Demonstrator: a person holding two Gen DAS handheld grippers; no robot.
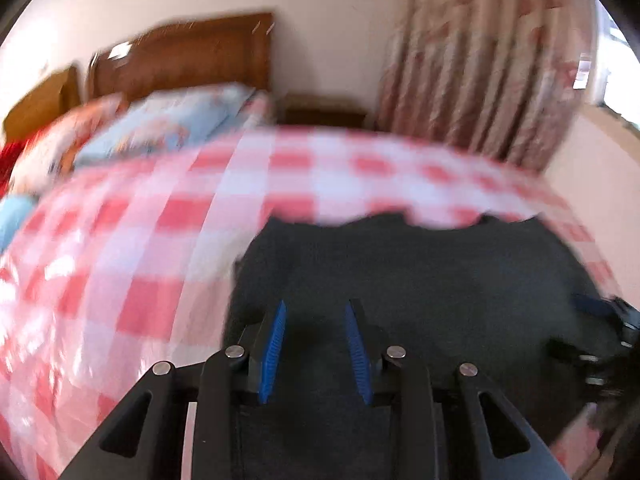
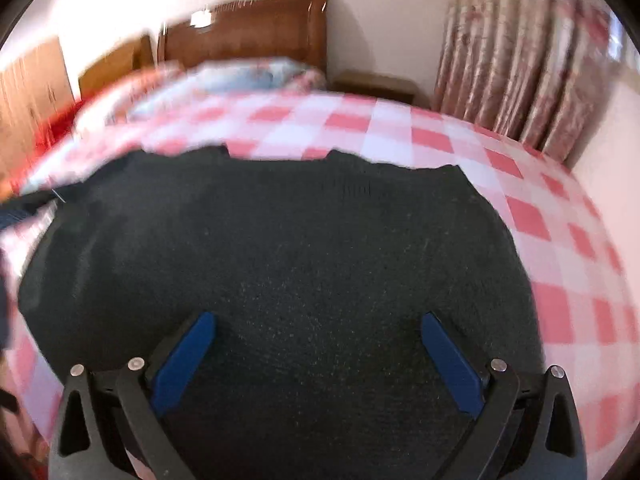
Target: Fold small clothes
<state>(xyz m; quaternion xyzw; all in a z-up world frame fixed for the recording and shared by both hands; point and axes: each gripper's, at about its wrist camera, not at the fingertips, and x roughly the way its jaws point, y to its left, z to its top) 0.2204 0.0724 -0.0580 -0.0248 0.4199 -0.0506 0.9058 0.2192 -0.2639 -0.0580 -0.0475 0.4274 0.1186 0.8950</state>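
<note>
A dark charcoal knitted garment (image 2: 288, 248) lies spread flat on a red-and-white checked cloth (image 2: 532, 216). My right gripper (image 2: 318, 320) is wide open just above the garment's near part, with nothing between its blue pads (image 2: 448, 364). In the left wrist view the same garment (image 1: 400, 276) fills the lower right. My left gripper (image 1: 316, 308) hovers over its left part, open with a narrower gap and holding nothing. The right gripper shows at that view's right edge (image 1: 608, 320). Both views are motion-blurred.
The checked cloth (image 1: 120, 264) covers the work surface. Behind it stand a bed with a blue pillow (image 1: 168, 124), a wooden headboard (image 1: 188, 56), a small wooden nightstand (image 2: 376, 84) and floral curtains (image 2: 520, 48).
</note>
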